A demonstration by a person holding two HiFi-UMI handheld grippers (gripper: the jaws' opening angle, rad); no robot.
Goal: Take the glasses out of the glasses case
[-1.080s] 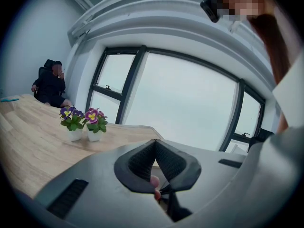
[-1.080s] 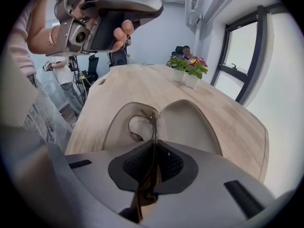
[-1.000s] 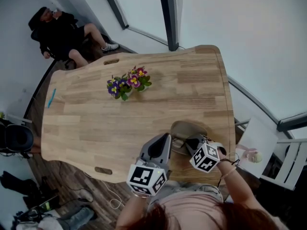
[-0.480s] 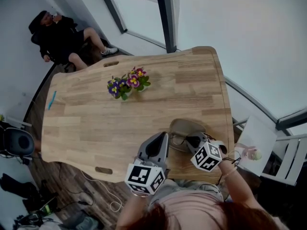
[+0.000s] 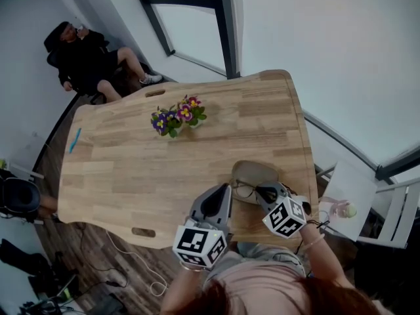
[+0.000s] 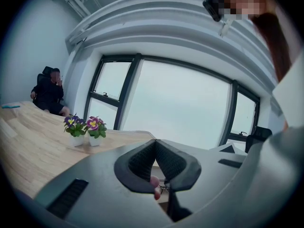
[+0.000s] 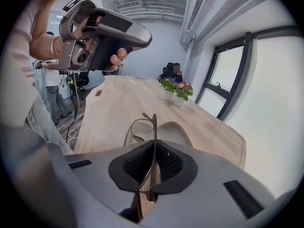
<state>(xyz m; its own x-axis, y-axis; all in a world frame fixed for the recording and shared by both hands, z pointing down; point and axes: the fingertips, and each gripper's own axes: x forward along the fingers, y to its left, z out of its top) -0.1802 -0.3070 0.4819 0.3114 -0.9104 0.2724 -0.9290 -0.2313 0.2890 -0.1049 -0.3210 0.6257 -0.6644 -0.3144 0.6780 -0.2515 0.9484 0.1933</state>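
The grey-beige glasses case (image 5: 254,174) lies open near the table's right front corner. Thin-framed glasses (image 5: 244,191) are just in front of it, and my right gripper (image 5: 261,192) is shut on them. In the right gripper view the frame stands edge-on between the pads of the right gripper (image 7: 154,148). One lens of the glasses (image 7: 137,127) hangs above the case (image 7: 175,132). My left gripper (image 5: 222,189) is held beside them, off the table and tilted upward. Its jaws are shut with nothing between them, as the left gripper (image 6: 155,146) shows.
Two small pots of purple and pink flowers (image 5: 177,115) stand mid-table on the wooden table (image 5: 131,169). A blue pen (image 5: 73,140) lies at the far left edge. A person (image 5: 88,58) sits beyond the far corner. A white stool (image 5: 354,189) is past the right edge.
Both grippers stay almost where they were, the right one still holding the glasses by the case. The head view has shifted slightly.
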